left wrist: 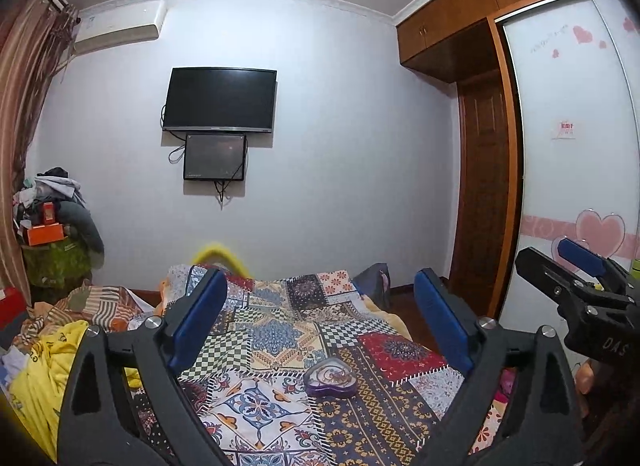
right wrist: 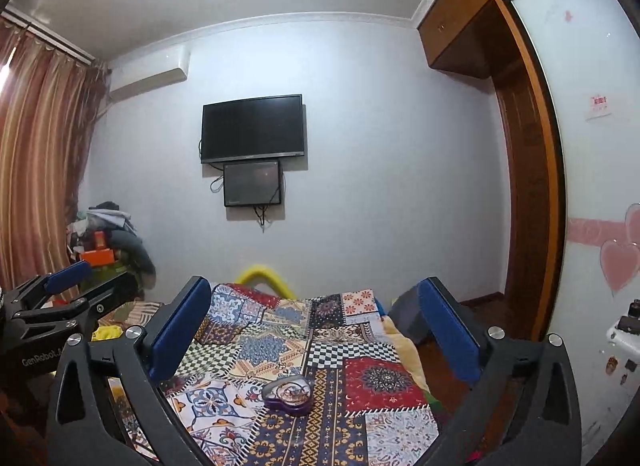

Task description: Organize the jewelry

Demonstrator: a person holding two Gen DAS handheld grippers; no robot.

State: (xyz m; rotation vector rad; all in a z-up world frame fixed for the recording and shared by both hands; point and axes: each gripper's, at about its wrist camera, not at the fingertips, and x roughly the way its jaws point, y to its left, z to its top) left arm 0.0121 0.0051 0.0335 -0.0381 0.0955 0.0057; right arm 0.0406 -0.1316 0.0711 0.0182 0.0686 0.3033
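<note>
A purple heart-shaped dish point(left wrist: 331, 378) with thin gold and pink jewelry in it lies on the patchwork bedspread point(left wrist: 280, 338). My left gripper point(left wrist: 320, 318) is held level above and behind the dish, open, with nothing between its blue pads. In the right wrist view the same dish point(right wrist: 289, 393) sits low in the middle, and my right gripper point(right wrist: 316, 326) is open wide with nothing in it. Each gripper shows at the edge of the other's view: the right gripper point(left wrist: 580, 270) at the right side, the left gripper point(right wrist: 60, 290) at the left side.
The bed runs toward a white wall with a dark television point(left wrist: 219, 100) and a smaller screen under it. Yellow and striped clothes point(left wrist: 44, 362) lie at the bed's left. A heap of clothes and boxes point(left wrist: 52, 221) stands by the curtain. A wardrobe point(left wrist: 576, 145) with pink hearts lines the right.
</note>
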